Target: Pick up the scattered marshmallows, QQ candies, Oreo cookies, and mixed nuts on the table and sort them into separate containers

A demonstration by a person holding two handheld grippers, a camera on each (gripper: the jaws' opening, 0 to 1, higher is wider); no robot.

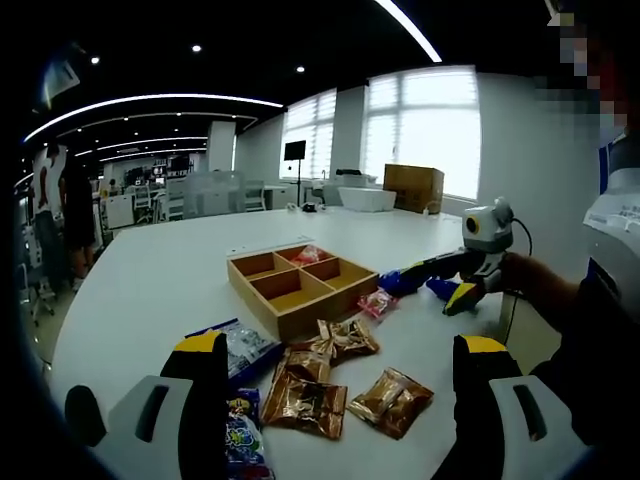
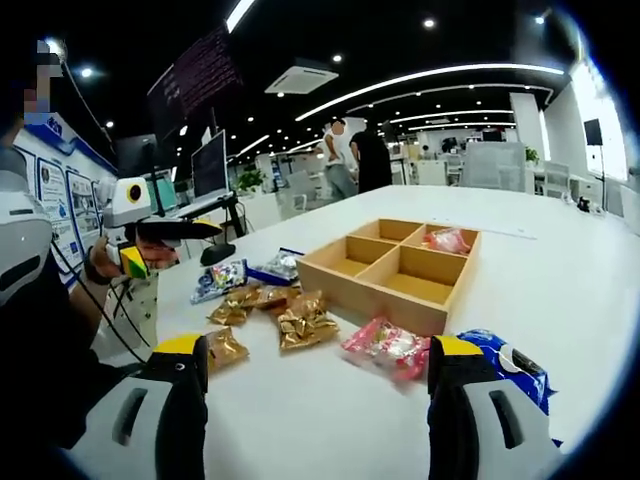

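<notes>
A wooden box [image 1: 300,285] [image 2: 390,270] with four compartments stands on the white table, a pink packet [image 1: 308,255] [image 2: 447,240] in one far compartment. Another pink packet [image 1: 377,303] [image 2: 390,348] lies beside the box. Several brown nut packets [image 1: 305,400] [image 2: 305,325] lie in front of it. A blue packet [image 1: 240,345] and a candy packet [image 1: 240,430] lie by my left jaw. My left gripper [image 1: 340,345] [image 2: 140,255] hangs open over the brown packets. My right gripper [image 2: 315,350] [image 1: 445,285] is open above the table, a blue packet [image 2: 500,365] by its right jaw.
The table's edge [image 2: 170,300] runs close behind the packets on the person's side. A cardboard box [image 1: 412,187] and a white bin [image 1: 365,198] stand at the far end. Two people [image 2: 350,155] stand beyond the table. A cable [image 2: 90,300] hangs from the left gripper.
</notes>
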